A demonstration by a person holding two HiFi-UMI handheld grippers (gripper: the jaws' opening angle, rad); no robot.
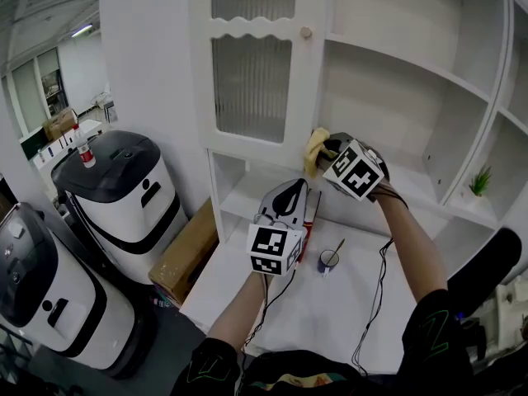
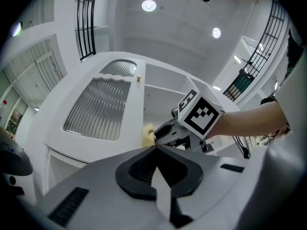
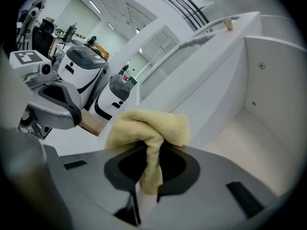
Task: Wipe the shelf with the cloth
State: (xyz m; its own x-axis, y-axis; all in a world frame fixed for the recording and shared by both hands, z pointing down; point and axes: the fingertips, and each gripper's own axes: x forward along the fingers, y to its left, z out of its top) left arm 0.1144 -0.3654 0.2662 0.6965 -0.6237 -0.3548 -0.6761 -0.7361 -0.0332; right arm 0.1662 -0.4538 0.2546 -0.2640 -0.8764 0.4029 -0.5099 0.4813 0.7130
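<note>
A cup (image 1: 329,260) holding a stick (image 1: 337,247) stands on the table (image 1: 363,308) just right of the left gripper (image 1: 288,195). A cardboard box (image 1: 186,250) and two white-and-black machines (image 1: 115,196) stand farther left. A plant (image 1: 479,181) sits well right of the right gripper (image 1: 327,148).

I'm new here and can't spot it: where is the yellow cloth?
The cloth is pinched in the right gripper, mid head view, at the open shelf just right of the glass door.

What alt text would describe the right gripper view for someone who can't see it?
The right hand-held gripper pinches a bunched yellow cloth before a white shelf; the left hand-held gripper hovers at the picture's left.
</note>
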